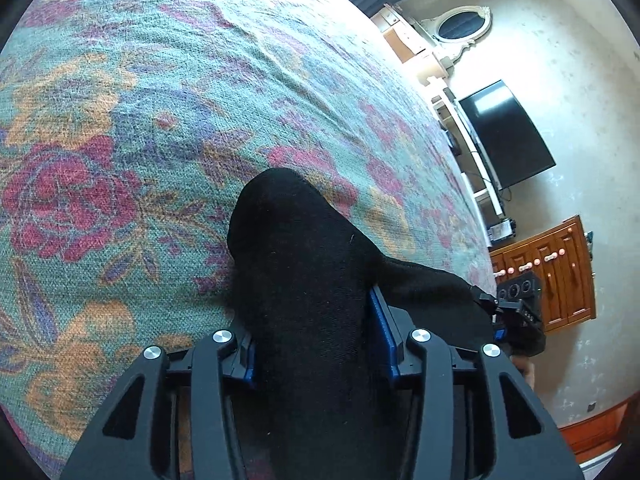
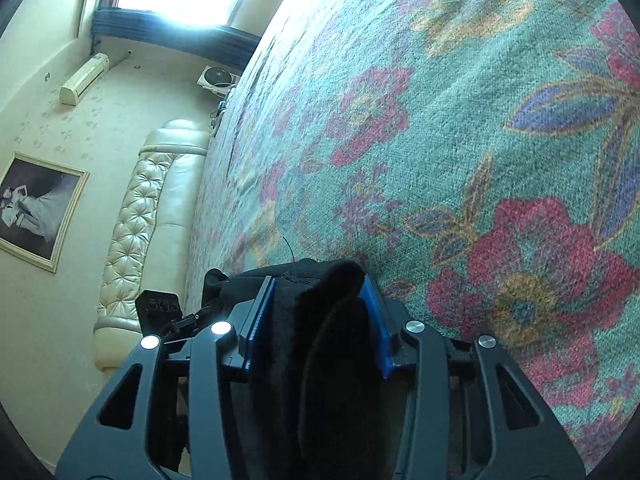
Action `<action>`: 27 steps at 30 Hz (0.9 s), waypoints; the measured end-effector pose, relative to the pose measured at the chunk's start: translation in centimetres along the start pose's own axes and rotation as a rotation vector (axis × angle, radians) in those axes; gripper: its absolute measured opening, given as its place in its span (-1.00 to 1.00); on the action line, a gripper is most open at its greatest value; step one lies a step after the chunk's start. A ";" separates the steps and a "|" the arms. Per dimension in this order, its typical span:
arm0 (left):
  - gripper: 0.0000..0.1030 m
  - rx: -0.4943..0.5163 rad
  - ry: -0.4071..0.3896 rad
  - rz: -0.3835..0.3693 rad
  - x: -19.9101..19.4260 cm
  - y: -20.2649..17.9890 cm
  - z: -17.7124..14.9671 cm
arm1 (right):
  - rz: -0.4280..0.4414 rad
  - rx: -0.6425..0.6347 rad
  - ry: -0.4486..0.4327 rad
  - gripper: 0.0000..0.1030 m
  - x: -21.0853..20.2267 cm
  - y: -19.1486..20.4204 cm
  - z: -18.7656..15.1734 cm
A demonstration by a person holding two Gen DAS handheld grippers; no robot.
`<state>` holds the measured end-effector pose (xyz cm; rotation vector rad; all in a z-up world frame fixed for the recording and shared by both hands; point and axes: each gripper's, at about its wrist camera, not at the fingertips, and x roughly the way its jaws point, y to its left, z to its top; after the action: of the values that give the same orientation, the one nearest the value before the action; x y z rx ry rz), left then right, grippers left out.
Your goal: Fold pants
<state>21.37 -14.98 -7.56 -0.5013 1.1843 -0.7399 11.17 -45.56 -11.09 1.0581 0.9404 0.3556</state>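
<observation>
The black pants (image 1: 296,240) lie bunched on a floral green bedspread (image 1: 160,80). My left gripper (image 1: 312,320) is shut on a thick fold of them, the cloth filling the space between its blue pads (image 1: 384,332) and humping up past the tips. From there the cloth stretches right to the other gripper's black body (image 1: 516,304). In the right wrist view my right gripper (image 2: 318,292) is shut on another bunch of the black pants (image 2: 336,280), just above the bedspread (image 2: 440,120). The rest of the pants is hidden below both grippers.
A cream tufted headboard (image 2: 136,220), a framed picture (image 2: 36,208) and an air conditioner (image 2: 84,78) are left of the bed. A dark television (image 1: 508,136), a wooden cabinet (image 1: 556,272) and an oval mirror (image 1: 460,26) stand along the wall past its right edge.
</observation>
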 end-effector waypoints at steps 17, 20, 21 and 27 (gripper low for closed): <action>0.23 0.129 -0.008 0.062 1.2 -2.3 0.1 | 0.029 -0.088 0.079 0.16 0.6 1.6 -0.5; -0.07 0.120 -0.012 0.076 1.0 -1.8 0.1 | 0.024 -0.077 0.082 -0.02 0.5 0.7 -0.5; -0.11 0.114 -0.014 0.076 0.8 -1.6 0.1 | 0.023 -0.079 0.081 -0.04 0.4 0.6 -0.6; -0.28 0.185 -0.054 0.139 0.3 -2.5 -0.8 | 0.000 -0.096 0.057 -0.09 0.4 1.1 -1.0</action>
<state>20.02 -16.81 -6.28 -0.2805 1.0773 -0.7042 10.83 -44.18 -10.53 0.9645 0.9652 0.4283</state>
